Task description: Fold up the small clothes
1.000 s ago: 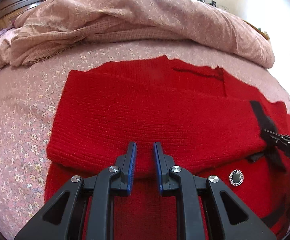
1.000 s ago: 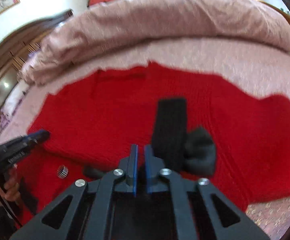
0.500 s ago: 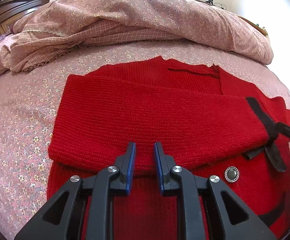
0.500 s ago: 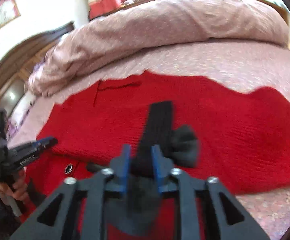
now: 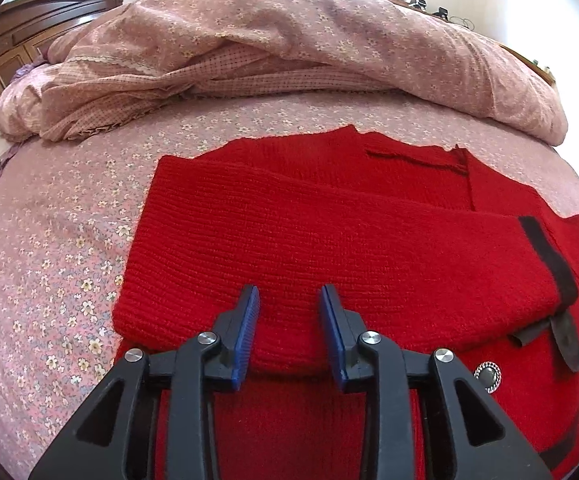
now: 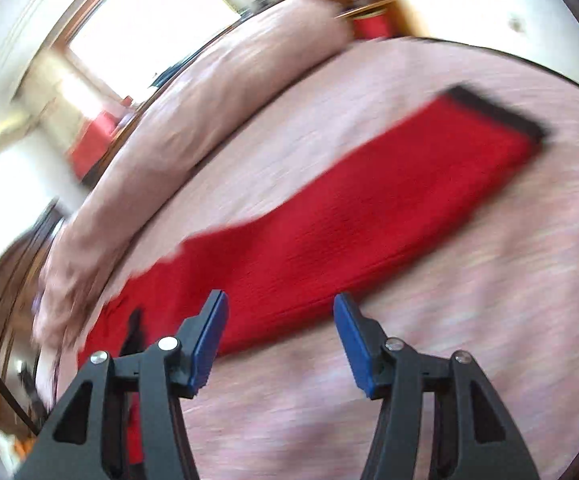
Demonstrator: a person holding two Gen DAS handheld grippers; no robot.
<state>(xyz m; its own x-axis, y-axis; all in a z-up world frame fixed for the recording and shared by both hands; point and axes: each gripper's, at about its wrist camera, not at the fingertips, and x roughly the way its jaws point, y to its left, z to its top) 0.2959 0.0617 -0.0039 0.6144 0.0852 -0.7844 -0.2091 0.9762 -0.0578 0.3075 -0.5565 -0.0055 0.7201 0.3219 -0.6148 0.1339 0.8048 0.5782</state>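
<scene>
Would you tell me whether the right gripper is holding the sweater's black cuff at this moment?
No, the right gripper is open with nothing between its fingers, and the black cuff lies apart from it at the sleeve's far end.

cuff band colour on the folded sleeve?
Black cuff band on the red sleeve; clearest in left wrist view.

A bed (image 5: 69,240) covered in a pink floral sheet is seen, with a rumpled floral duvet (image 5: 309,40) heaped along its far side. Dark carved wooden furniture (image 5: 29,28) is set against pale walls, and bright daylight is admitted through a window (image 6: 149,28).
</scene>
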